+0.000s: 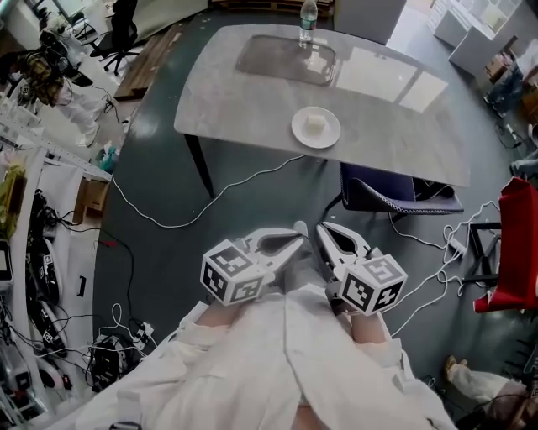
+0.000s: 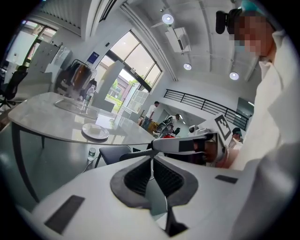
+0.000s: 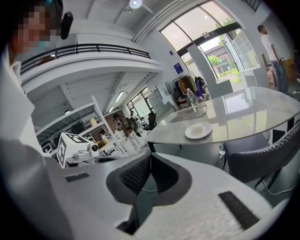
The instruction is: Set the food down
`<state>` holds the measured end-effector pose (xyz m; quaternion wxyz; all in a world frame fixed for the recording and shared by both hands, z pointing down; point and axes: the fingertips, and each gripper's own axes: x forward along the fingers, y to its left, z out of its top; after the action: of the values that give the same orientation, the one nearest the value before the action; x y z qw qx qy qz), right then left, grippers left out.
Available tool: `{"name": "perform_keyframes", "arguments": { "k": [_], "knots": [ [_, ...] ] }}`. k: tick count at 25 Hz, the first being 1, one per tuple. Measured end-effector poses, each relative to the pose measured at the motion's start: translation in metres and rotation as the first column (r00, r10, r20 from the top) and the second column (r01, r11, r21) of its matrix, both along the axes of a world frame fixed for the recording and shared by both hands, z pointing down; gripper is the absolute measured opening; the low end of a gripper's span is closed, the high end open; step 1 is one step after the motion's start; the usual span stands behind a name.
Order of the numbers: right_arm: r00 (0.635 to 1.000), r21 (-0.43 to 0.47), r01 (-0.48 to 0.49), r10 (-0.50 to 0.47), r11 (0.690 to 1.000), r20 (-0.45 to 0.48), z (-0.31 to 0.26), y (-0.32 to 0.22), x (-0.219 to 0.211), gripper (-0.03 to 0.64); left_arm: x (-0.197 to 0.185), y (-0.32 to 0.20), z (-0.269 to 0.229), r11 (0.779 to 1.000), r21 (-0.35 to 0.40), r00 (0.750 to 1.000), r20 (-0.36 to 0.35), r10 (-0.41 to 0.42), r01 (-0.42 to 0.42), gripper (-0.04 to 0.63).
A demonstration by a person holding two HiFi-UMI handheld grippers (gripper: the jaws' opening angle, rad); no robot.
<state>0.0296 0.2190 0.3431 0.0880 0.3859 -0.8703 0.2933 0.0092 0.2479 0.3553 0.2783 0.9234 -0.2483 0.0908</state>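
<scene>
Jaws of left gripper (image 2: 152, 155) and right gripper (image 3: 150, 157) together, empty

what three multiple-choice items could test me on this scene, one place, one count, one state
1. Where is the round white plate that holds the pale food cube?
A. on the grey stone-look table
B. on the floor
C. between a gripper's jaws

2. How many clear plastic bottles stand on that table?
A. none
B. one
C. three

3. How do the jaws of the left hand-held gripper stand?
A. wide apart
B. closed on the food cube
C. together, with nothing between them

Answers:
1. A: the head view shows the plate on the tabletop.
2. B: a single bottle stands at the table's far edge.
3. C: the left gripper view shows the pads meeting on nothing.
</scene>
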Motion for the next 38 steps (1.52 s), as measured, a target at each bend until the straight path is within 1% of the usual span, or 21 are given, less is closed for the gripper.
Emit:
{"name": "perform_keyframes", "arguments": {
  "k": [7,17,20,24,27,30,34,38],
  "knots": [
    [1.0,-0.011,0.023,-0.023,1.0,0.001,-0.008,-0.088,0.019,0.003,0.022,-0.083,-0.007,1.0,-0.012,1.0,-0.003,-0.01,0.01,0.028],
    [0.998,-0.029,0.056,-0.056,0.998,-0.002,-0.005,-0.183,0.04,0.003,0.043,-0.177,-0.006,0.999,-0.036,1.0,-0.003,-0.03,0.03,0.028],
    [0.999,-0.026,0.045,-0.045,0.999,-0.007,-0.005,-0.211,0.05,0.003,0.047,-0.207,-0.007,0.999,-0.032,0.999,-0.008,-0.036,0.035,0.028],
    [0.999,-0.017,0.036,-0.036,0.999,-0.014,-0.007,-0.243,0.07,0.003,0.063,-0.243,-0.013,0.999,-0.011,0.999,-0.015,-0.04,0.04,0.028],
    [0.999,-0.029,0.043,-0.043,0.999,-0.013,-0.001,-0.257,0.076,0.003,0.071,-0.258,-0.01,0.999,-0.02,0.999,-0.016,-0.045,0.045,0.028],
    [0.998,-0.044,0.062,-0.063,0.997,-0.008,0.004,-0.265,0.074,0.003,0.072,-0.262,-0.006,0.998,-0.038,0.998,-0.01,-0.058,0.058,0.028],
    [0.997,-0.052,0.072,-0.071,0.996,0.005,0.005,-0.274,0.07,0.003,0.056,-0.274,-0.002,0.993,-0.061,0.995,0.008,-0.104,0.104,0.028],
    [0.999,-0.064,0.04,-0.039,0.997,0.016,0.008,-0.282,0.077,0.003,0.044,-0.281,0.001,0.987,-0.072,0.989,0.021,-0.145,0.146,0.028]
  ]
}}
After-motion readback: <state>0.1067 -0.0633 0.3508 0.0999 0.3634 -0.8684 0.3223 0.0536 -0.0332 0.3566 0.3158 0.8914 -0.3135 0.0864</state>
